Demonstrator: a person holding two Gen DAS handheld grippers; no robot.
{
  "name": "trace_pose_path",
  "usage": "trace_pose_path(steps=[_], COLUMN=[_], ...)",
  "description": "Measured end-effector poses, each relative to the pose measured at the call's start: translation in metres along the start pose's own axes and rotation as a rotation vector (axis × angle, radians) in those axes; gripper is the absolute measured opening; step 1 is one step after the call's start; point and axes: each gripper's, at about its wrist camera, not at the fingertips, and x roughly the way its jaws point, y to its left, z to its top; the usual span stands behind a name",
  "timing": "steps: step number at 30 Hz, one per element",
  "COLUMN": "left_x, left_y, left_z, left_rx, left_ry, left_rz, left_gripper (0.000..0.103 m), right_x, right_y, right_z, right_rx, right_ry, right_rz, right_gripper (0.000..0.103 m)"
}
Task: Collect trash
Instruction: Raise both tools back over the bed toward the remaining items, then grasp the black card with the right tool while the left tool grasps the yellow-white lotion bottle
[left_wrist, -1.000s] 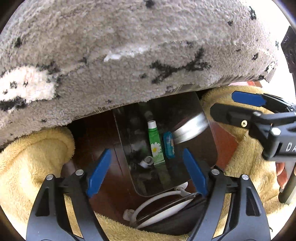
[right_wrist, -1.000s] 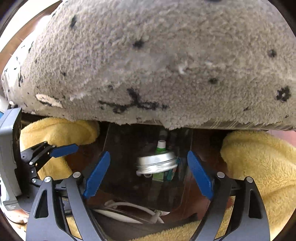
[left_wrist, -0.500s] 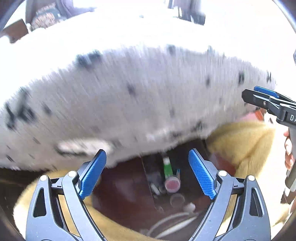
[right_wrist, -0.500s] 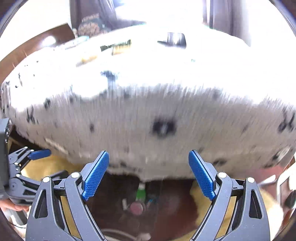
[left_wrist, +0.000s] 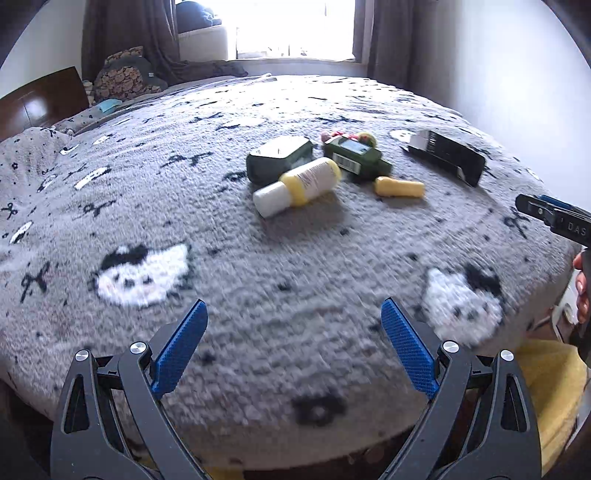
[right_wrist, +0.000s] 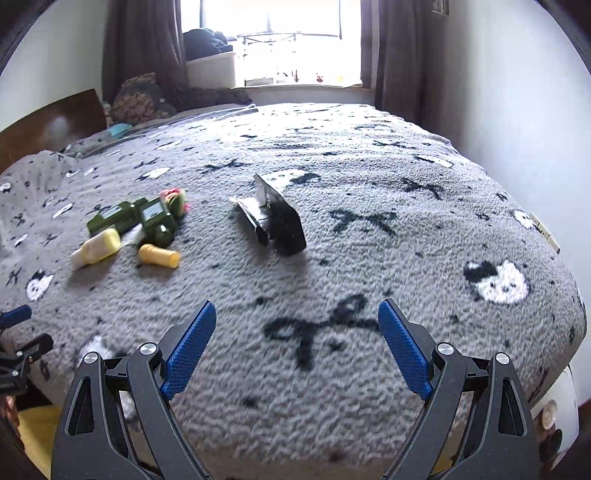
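Trash lies in two lots on the grey patterned bedspread (left_wrist: 155, 206), none of it touched yet. From your left wrist view the cluster sits at about 12 o'clock, well apart from the tool: a yellow bottle with a white cap (left_wrist: 297, 185) on its side, touching a dark green container (left_wrist: 277, 158) behind it, a green box (left_wrist: 356, 157) just beside that, and a small yellow tube (left_wrist: 399, 187) at its foot. A black carton (left_wrist: 445, 157), flaps open, lies apart at 1 o'clock. Your left gripper (left_wrist: 293, 341) holds nothing; its jaws are opening and only blanket shows between the blue pads. Your right gripper (right_wrist: 297, 347) is likewise spread and empty; from its view the carton (right_wrist: 275, 218) stands at 12 o'clock and the bottle cluster at 10 o'clock. Both tools hang over the near edge of the bed, pointed down toward the items, which reads as readiness for a pick. Judgement: the carton falls naturally to your right tool, the bottles to your left. The round bottle may roll on the soft pile if nudged; close across its body. No bin is visible in either view, so the drop point cannot be told
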Motion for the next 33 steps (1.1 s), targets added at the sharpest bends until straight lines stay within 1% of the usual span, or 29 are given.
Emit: trace_pose_path(steps=[2,4,7,10,13,16,17,19,20,21,22,23,24,25,26,27,28,30,33], left_x=[0.018,0.035,0.051,0.067,0.081,0.097,0.099,0.103,0.104,0.105,0.105,0.105,0.104,0.102,0.099,0.097,0.095,0.091,0.084], left_y=[0.003,0.003,0.004,0.000,-0.004,-0.006,-0.007,-0.010,-0.011,-0.013,-0.014,-0.015,-0.016,-0.017,-0.017,-0.017,-0.017,-0.018,-0.021], left_z=[0.016,0.028,0.038,0.050,0.059,0.068,0.070,0.075,0.076,0.077,0.077,0.077,0.077,0.076,0.075,0.074,0.073,0.070,0.064], left_rx=[0.005,0.019,0.018,0.034,0.037,0.045,0.050,0.055,0.059,0.066,0.071,0.077,0.081,0.084,0.084,0.082,0.081,0.083,0.092], left_ry=[0.000,0.003,0.018,0.021,0.044,0.060,0.058,0.059,0.061,0.066,0.067,0.069,0.069,0.068,0.067,0.066,0.067,0.067,0.066], left_rz=[0.055,0.073,0.063,0.067,0.040,0.048,0.052,0.043,0.032,0.025,0.020,0.007,0.004,0.002,-0.005,-0.011,-0.017,-0.018,-0.020], left_gripper=[0.090,0.090,0.090,0.090,0.090,0.090,0.089,0.080,0.077,0.071,0.065,0.061,0.057,0.051,0.048,0.042,0.038,0.034,0.033], right_x=[0.019,0.033,0.056,0.076,0.094,0.108,0.111,0.119,0.122,0.126,0.128,0.128,0.126,0.123,0.122,0.120,0.118,0.116,0.106], right_y=[0.003,0.002,0.006,0.012,0.013,0.014,0.014,0.014,0.014,0.014,0.015,0.016,0.015,0.015,0.014,0.013,0.012,0.010,0.010], right_z=[0.014,0.024,0.034,0.042,0.051,0.059,0.060,0.064,0.065,0.065,0.066,0.066,0.066,0.065,0.064,0.064,0.063,0.061,0.056], right_rx=[-0.010,-0.014,-0.043,-0.057,-0.056,-0.036,-0.028,-0.018,-0.017,-0.018,-0.023,-0.027,-0.028,-0.027,-0.028,-0.030,-0.033,-0.041,-0.051], right_ry=[0.020,0.037,0.037,0.054,0.077,0.107,0.115,0.128,0.137,0.148,0.156,0.155,0.149,0.143,0.140,0.138,0.137,0.138,0.136], right_rz=[-0.005,0.005,-0.014,-0.012,-0.026,0.005,0.023,0.031,0.031,0.035,0.036,0.030,0.029,0.034,0.032,0.031,0.032,0.035,0.037], right_gripper=[0.090,0.090,0.099,0.099,0.099,0.099,0.099,0.098,0.096,0.093,0.082,0.074,0.067,0.052,0.039,0.034,0.031,0.030,0.028])
